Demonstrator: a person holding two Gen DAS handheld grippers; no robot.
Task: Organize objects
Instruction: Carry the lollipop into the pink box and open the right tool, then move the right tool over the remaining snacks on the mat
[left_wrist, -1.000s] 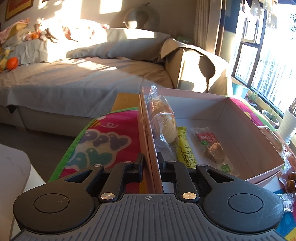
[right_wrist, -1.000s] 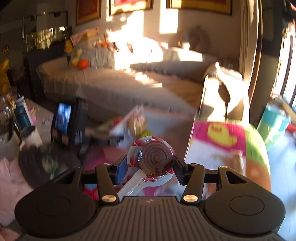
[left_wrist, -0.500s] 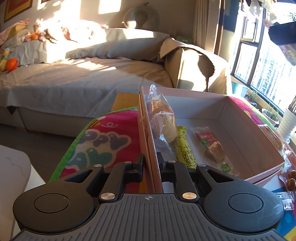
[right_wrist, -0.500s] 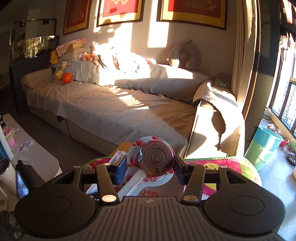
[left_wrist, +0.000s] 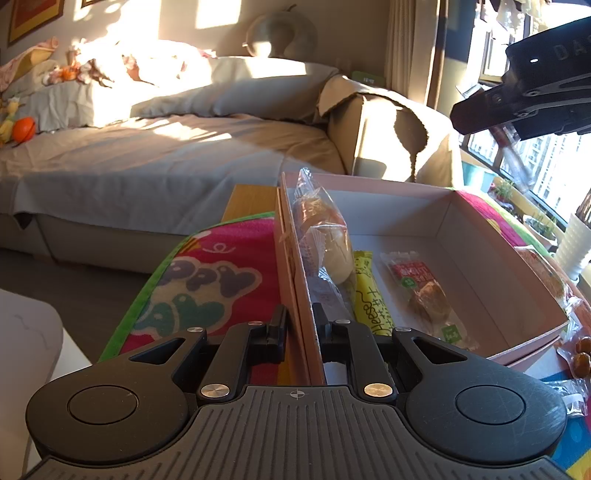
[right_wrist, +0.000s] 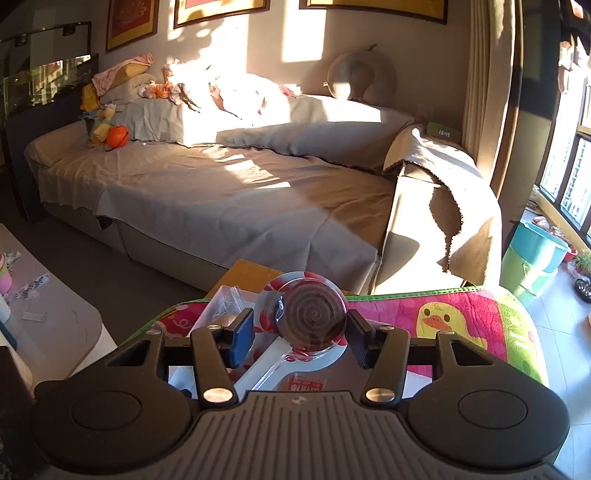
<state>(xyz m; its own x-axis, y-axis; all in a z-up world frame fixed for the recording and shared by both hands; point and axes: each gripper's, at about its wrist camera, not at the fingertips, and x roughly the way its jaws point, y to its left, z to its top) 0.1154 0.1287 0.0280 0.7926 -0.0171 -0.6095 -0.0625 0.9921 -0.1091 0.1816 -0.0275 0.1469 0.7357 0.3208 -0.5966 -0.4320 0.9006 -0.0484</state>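
Note:
My left gripper (left_wrist: 300, 320) is shut on the left wall of a pink cardboard box (left_wrist: 472, 236) that sits on a colourful mat (left_wrist: 221, 280). Inside the box lie a wrapped bun (left_wrist: 325, 236), a yellow cheese stick (left_wrist: 369, 295) and a wrapped pastry (left_wrist: 424, 295). My right gripper (right_wrist: 301, 328) is shut on a wrapped brown spiral lollipop (right_wrist: 314, 314) and holds it in the air over the mat (right_wrist: 461, 317). The right gripper's body shows in the left wrist view (left_wrist: 524, 99), high above the box's far right side.
More wrapped snacks (left_wrist: 576, 354) lie on the mat right of the box. A covered sofa (right_wrist: 221, 184) stands behind the table. A white low table (right_wrist: 48, 325) is at the left. Teal and green bins (right_wrist: 535, 258) stand by the window.
The right gripper with the lollipop has swung from the left side of the table to over the box and now shows in the left wrist view. The left gripper has held still.

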